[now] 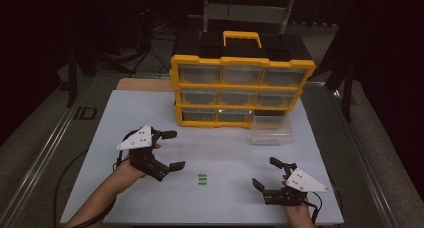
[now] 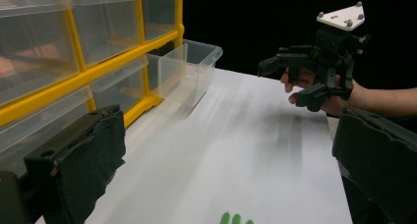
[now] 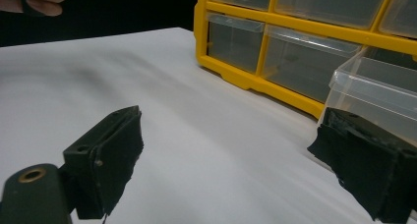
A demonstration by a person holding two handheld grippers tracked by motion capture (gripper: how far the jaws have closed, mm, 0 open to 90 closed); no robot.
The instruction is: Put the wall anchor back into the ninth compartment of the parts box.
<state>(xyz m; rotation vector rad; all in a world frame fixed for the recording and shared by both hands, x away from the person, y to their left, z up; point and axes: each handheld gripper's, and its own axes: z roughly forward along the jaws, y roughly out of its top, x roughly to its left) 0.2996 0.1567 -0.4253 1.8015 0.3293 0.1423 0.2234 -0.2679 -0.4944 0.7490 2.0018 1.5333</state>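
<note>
Grippers, left (image 1: 172, 149) and right (image 1: 267, 172), flank green pieces (image 1: 202, 179), jaws apart

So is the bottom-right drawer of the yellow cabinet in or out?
Out. The clear drawer sits on the white table in front of the yellow cabinet, and its slot at bottom right shows dark.

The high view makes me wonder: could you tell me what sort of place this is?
Probably a lab or recording workspace, dimly lit: a white table with a yellow drawer organizer, one clear drawer pulled out, small green pieces, and cables trailing on the dark floor behind.
</note>
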